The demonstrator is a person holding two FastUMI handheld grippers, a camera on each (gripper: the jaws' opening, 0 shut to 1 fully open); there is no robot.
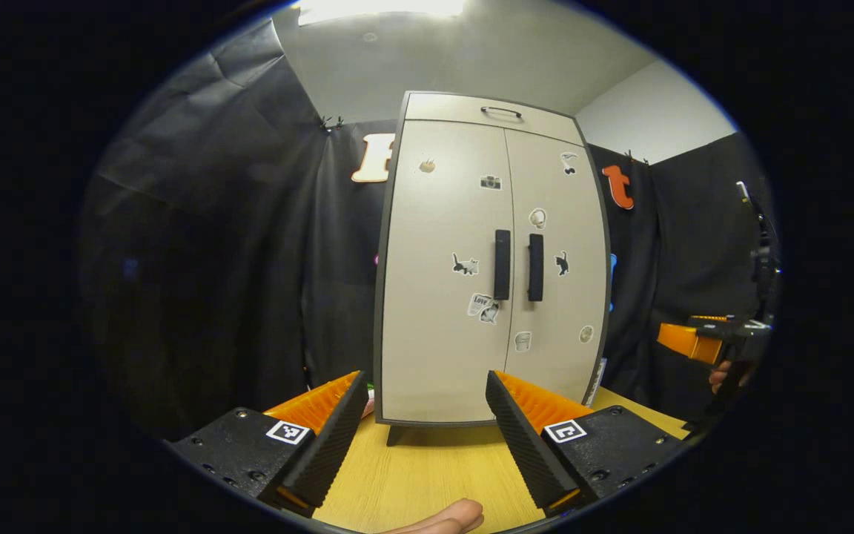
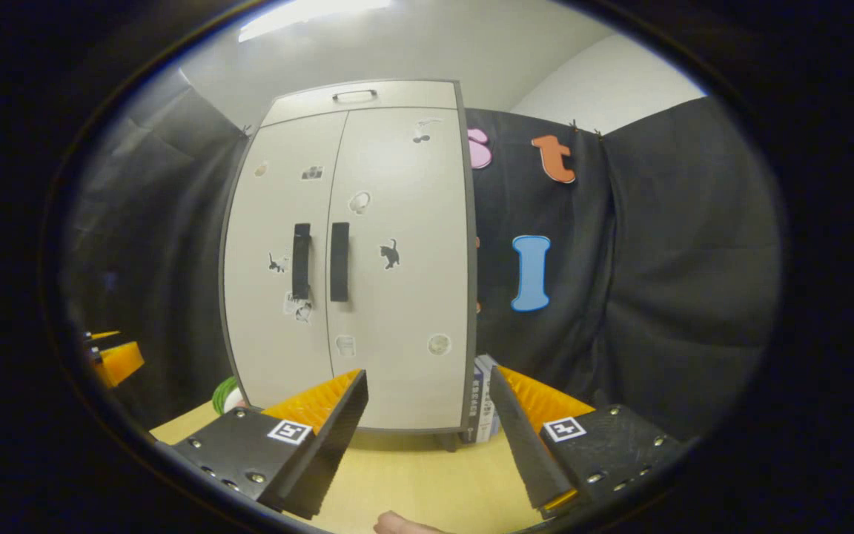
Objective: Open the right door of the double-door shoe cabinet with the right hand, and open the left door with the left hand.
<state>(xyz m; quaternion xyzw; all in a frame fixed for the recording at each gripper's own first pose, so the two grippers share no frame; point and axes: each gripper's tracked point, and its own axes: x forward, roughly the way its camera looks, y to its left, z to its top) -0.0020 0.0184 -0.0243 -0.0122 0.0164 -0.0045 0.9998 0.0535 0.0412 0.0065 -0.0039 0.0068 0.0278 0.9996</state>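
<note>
Both tongs stand wide apart and hold nothing.

From the left gripper view, the left gripper hangs over the wooden table with its two fingers spread, and the shoe cabinet stands upright straight ahead of them, on the far part of the table. Both doors are shut flat. The left door rises ahead of the gap between the fingers, and the right door lies ahead and to the right. Two dark upright handles sit side by side at the seam, the left handle just beside the right handle, well apart from the fingertips. Small stickers dot both doors, and a top drawer with a thin pull caps the cabinet. Far off to the right, the right gripper shows with a hand behind it. A fingertip peeks in at the bottom edge.

From the right gripper view, the right gripper also gapes over the table. The cabinet stands ahead and slightly left, its right door ahead of the left finger, doors closed. Its right handle is well clear of the fingertips. A book-like thing stands just beside the cabinet's right foot. The left gripper shows at the far left.
</note>
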